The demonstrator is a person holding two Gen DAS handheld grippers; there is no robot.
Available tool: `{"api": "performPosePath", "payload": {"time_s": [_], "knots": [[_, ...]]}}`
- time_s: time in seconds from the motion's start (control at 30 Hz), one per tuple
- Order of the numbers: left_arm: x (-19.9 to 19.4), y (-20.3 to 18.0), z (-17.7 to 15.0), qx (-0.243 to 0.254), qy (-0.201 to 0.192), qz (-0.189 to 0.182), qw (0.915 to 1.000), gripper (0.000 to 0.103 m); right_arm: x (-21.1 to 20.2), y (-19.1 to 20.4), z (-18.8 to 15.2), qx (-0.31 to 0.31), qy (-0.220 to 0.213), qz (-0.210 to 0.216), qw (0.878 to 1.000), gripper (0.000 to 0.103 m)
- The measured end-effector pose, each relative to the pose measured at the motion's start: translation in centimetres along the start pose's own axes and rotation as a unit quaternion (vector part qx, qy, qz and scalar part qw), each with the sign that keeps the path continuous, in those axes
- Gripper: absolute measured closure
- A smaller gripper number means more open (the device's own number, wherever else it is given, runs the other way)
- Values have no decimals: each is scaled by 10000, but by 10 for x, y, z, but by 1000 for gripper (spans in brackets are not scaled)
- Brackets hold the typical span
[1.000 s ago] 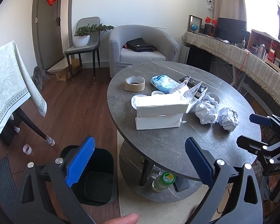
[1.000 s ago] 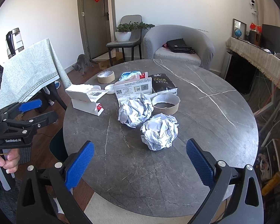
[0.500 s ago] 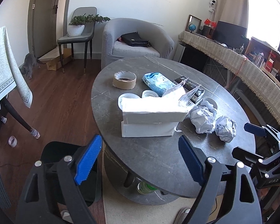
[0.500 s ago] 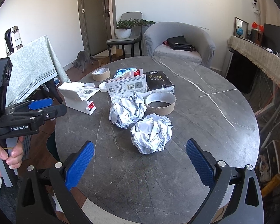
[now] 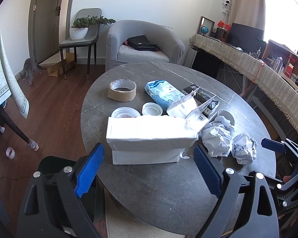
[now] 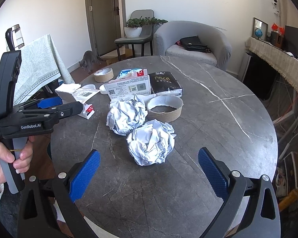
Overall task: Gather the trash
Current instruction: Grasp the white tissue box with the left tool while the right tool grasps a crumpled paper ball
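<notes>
Task looks barely started: all the trash sits on the round desk, nothing held, nothing visibly binned. Left gripper fingers spread wide, having just opened a bit further, with nothing between them. It is lined up on the white box, which sits just beyond the tips at 12 o'clock from it. Right gripper fingers also spread wide and empty, with the nearer crumpled paper ball just ahead at 12 o'clock, not touched.

Second paper ball lies touching or nearly touching the first, at about 11 o'clock from it. Behind the balls: empty tape core, opened card packaging, black tissue pack, blue wipes pack, two white lids, and another tape roll at the desk's far left edge.

Black bin on the floor at 7–8 o'clock of the desk in the left wrist view; its inside is hidden.

Left to do, by my read: grab each ball and the packaging scraps, then drop them in the bin. Which packs count as trash I cannot tell.
</notes>
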State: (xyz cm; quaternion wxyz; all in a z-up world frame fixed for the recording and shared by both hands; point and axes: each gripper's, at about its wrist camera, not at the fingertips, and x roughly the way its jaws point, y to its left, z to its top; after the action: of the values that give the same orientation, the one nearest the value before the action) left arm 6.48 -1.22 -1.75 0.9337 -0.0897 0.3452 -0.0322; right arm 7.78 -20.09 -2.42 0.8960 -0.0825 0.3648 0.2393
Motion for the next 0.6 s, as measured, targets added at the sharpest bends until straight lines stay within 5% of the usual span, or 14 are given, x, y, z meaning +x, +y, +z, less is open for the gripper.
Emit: {"api": "performPosePath", "payload": {"time_s": [0.13,0.23,0.47,0.6], "knots": [[5,1,4,-70,-39,-9,10000,12,6,-1,1,-56,42,-37,10000,3],[10,0,9,-93,-30,-19,10000,25,8,-2,3,-66,48,-60,9999,3],[11,3,10,-124,-2,-91,9999,25,11,-3,12,-28,53,-43,10000,4],[3,2,10,-53,-70,-137,9999,25,15,-4,13,18,168,-73,9998,28]]}}
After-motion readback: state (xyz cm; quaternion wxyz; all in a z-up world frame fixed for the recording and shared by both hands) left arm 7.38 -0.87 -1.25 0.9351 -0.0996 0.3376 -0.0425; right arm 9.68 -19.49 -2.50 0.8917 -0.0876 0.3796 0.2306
